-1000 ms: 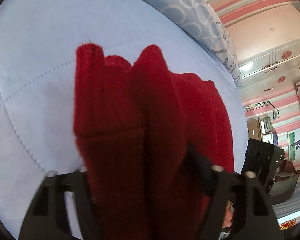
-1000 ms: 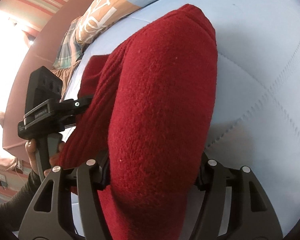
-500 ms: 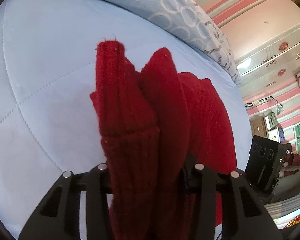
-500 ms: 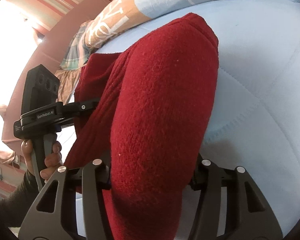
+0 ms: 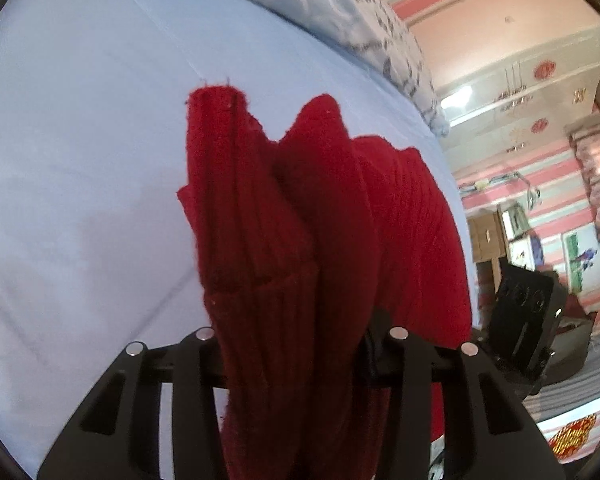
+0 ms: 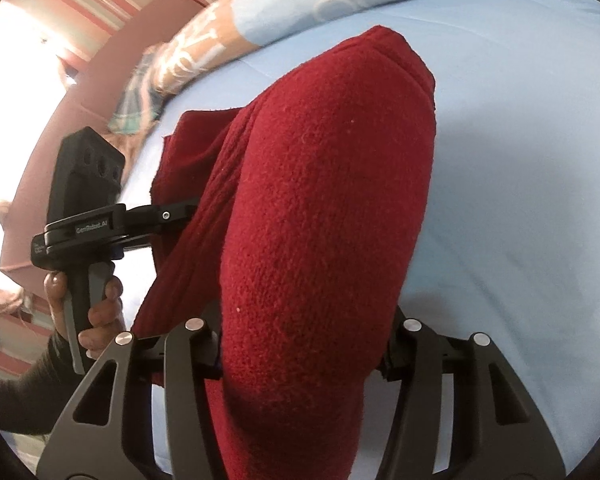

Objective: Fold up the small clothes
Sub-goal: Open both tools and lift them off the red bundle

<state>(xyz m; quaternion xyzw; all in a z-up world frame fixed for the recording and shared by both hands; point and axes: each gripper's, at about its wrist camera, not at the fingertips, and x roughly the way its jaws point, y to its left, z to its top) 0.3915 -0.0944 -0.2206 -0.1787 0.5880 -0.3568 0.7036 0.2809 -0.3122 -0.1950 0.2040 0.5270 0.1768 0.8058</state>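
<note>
My left gripper [image 5: 300, 360] is clenched on a thick bundle of the red knitted sweater [image 5: 320, 220]. The fabric fills the gap between the jaws and rises through the centre of the left wrist view. My right gripper [image 6: 300, 356] is likewise clamped on a broad fold of the same sweater [image 6: 320, 200], which fills the middle of the right wrist view. In that view the left gripper [image 6: 188, 212] appears at centre left, with my left hand [image 6: 88, 300] wrapped round its handle at lower left.

Change since a second ago: both sets of jaws have narrowed on the fabric and now hold steady. In the left wrist view the jaw tips previously stood wide around the cloth; they now press its sides. The patterned pillow [image 5: 364, 12] has shifted toward the top edge, and more pale blue bedsheet [image 5: 80, 140] shows at the left.

The sweater hangs gathered between both grippers above the bedsheet. Its far ends point toward the upper part of each frame. Whether those ends touch the sheet cannot be told.

Assessment: both grips appear secure, and the garment is being carried as one folded bundle. The fold is partly made. The next step is likely to lay the bundle flat on the bedsheet. Risk: loose layers may slip if either grip eases early.
</note>
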